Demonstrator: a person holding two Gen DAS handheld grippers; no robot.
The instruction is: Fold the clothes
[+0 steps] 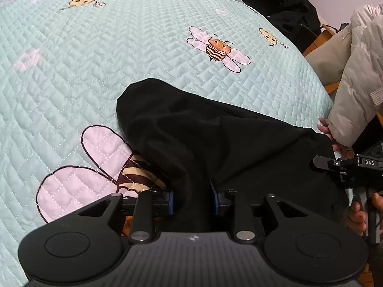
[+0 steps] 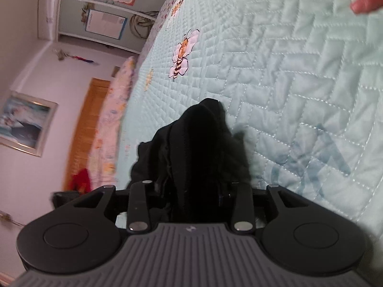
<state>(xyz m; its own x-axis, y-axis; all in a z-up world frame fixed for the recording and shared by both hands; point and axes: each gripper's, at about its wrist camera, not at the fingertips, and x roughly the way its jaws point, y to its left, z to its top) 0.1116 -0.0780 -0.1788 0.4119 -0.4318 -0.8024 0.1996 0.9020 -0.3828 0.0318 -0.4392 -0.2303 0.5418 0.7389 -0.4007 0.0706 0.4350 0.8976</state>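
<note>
While both your tongs, left [image 1: 193,199] and right [image 2: 195,197], pinch the black cloth [image 1: 215,138], lift and fold it over the bed [image 1: 95,59].

You have a black garment [image 1: 215,138] lying rumpled on the mint quilted bed cover, one rounded end reaching away over the quilt. Its near edges are bunched and lifted, thick folds gathered with seams showing [image 2: 198,157].
</note>
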